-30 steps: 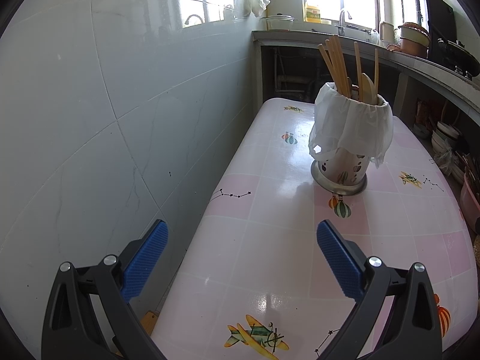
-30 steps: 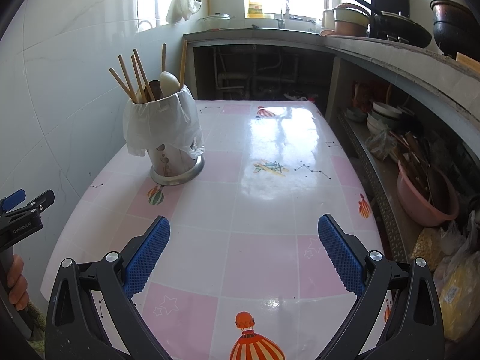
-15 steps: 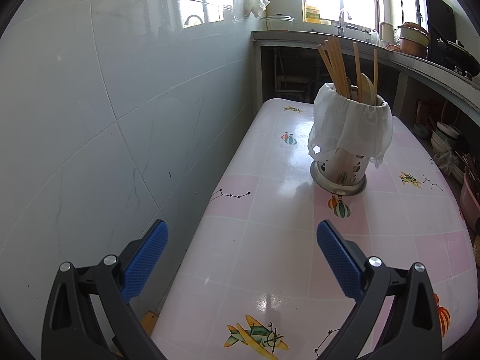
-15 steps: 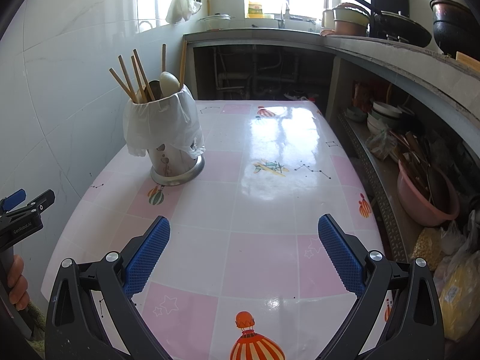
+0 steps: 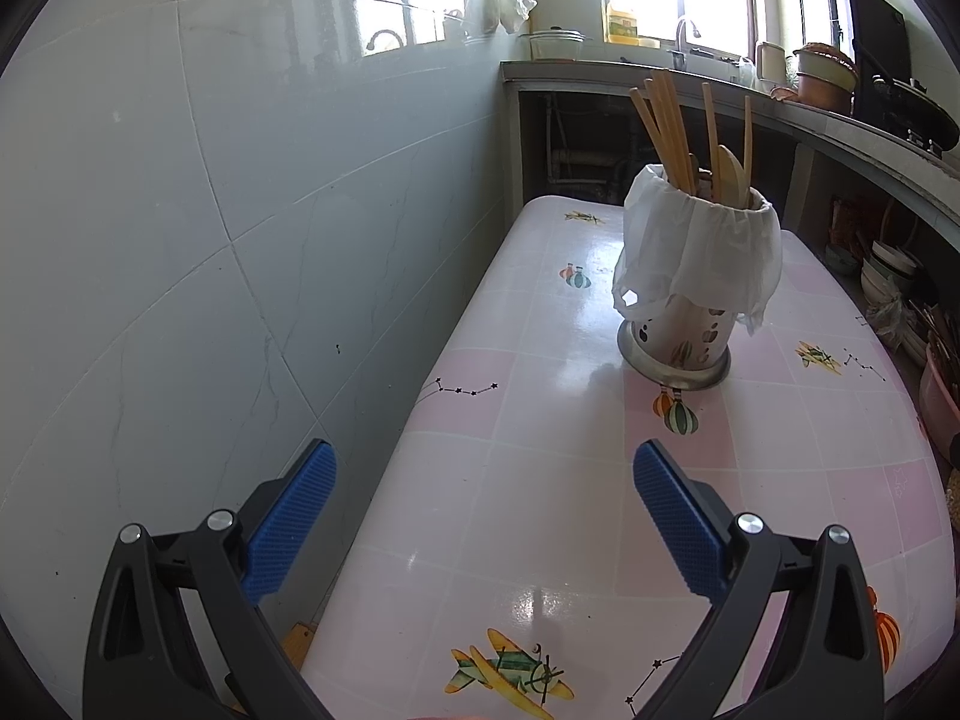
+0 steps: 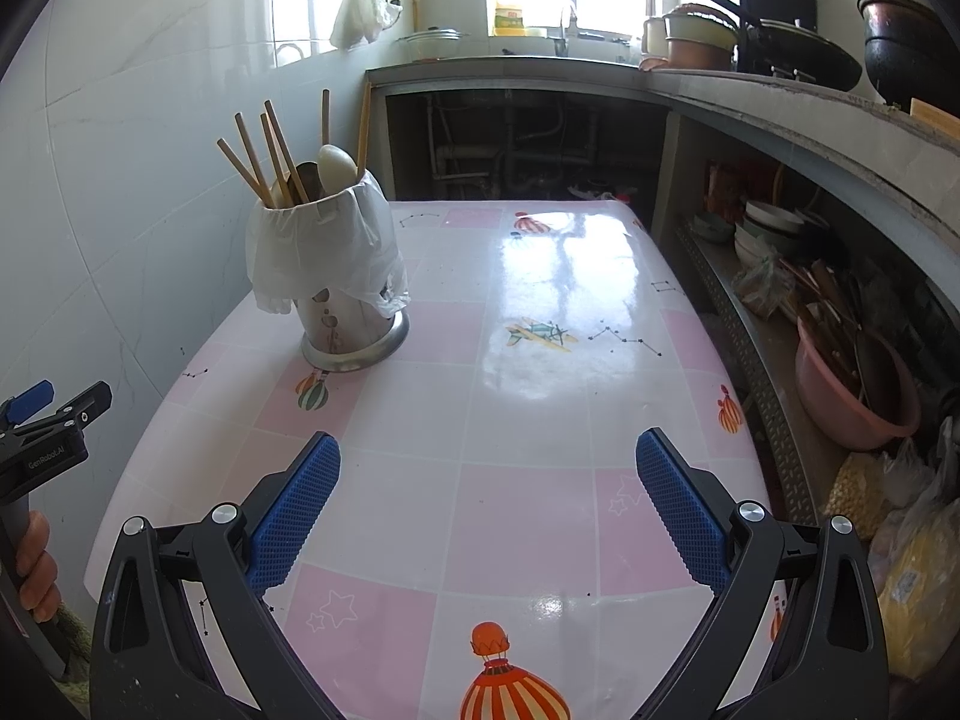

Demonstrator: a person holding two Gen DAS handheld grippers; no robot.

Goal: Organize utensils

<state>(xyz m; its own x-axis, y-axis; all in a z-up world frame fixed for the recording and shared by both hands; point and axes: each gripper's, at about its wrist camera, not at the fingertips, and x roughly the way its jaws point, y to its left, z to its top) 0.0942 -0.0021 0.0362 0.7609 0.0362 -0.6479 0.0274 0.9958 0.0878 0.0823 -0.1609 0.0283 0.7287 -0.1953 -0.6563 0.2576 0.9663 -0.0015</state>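
A metal utensil holder [image 5: 690, 330] [image 6: 345, 324] draped with a white plastic bag stands upright on the pink-and-white table [image 5: 540, 480] [image 6: 528, 408], near the wall. Several wooden chopsticks [image 5: 666, 126] [image 6: 258, 156] and spoons [image 6: 336, 165] stick out of its top. My left gripper [image 5: 483, 480] is open over the table's near left edge, well short of the holder, with nothing between its blue pads. My right gripper [image 6: 487, 468] is open above the near middle of the table, also holding nothing. The left gripper [image 6: 42, 420] shows at the right wrist view's left edge, held by a hand [image 6: 36, 564].
A tiled wall [image 5: 210, 240] runs along the table's left side. A concrete counter [image 6: 750, 90] with pots and pans wraps the back and right. Under it a shelf holds bowls [image 6: 768, 228] and a pink basin [image 6: 852, 390] of utensils. Bags [image 6: 918, 570] sit low at right.
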